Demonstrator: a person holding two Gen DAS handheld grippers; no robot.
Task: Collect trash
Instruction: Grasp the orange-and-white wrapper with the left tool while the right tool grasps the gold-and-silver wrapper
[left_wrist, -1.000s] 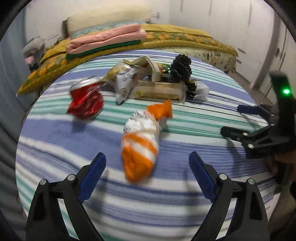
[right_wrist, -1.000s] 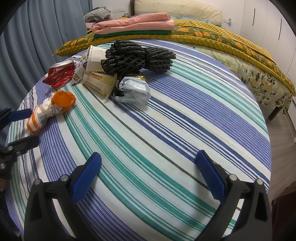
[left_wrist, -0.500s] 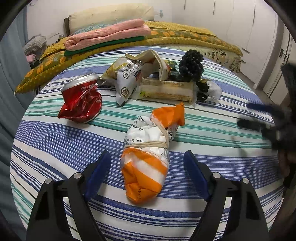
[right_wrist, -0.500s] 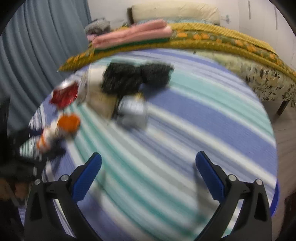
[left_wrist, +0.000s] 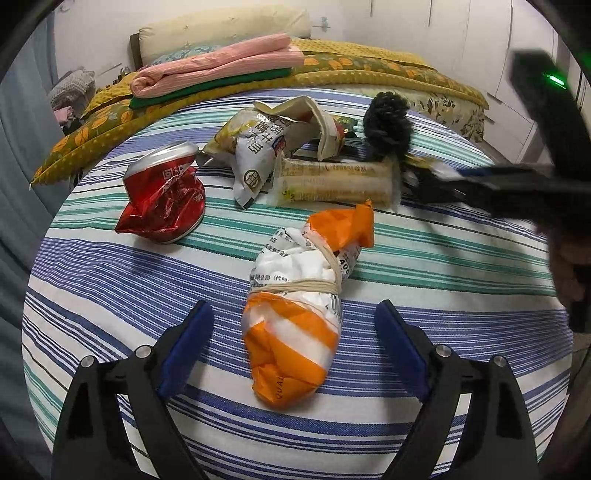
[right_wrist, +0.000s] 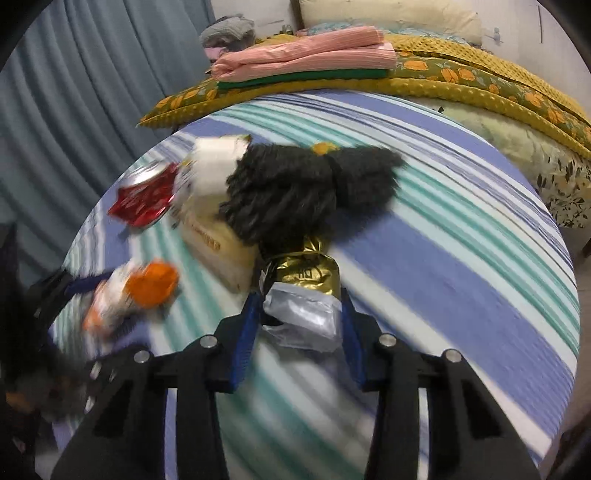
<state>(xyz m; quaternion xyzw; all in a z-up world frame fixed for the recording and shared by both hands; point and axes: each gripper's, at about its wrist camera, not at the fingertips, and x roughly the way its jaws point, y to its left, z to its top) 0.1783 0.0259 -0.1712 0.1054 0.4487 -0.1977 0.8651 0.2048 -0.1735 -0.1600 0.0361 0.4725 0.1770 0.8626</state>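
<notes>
Two grippers work over the striped cloth (left_wrist: 110, 280): the left gripper (left_wrist: 293, 343) stands wide open around the orange-white wrapper (left_wrist: 295, 332), while the right gripper (right_wrist: 299, 325) has just been closing, its pads now against the silver-gold packet (right_wrist: 306, 306) beside the black yarn (right_wrist: 295, 192).

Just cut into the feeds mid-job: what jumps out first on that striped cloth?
The orange-and-white snack bag, bound with a rubber band, lies between the open blue fingers of the left gripper. The right gripper has just been closing, its fingers on either side of a silver-and-gold foil wrapper below the black yarn bundle. A crushed red can sits at the pile's left.
</notes>
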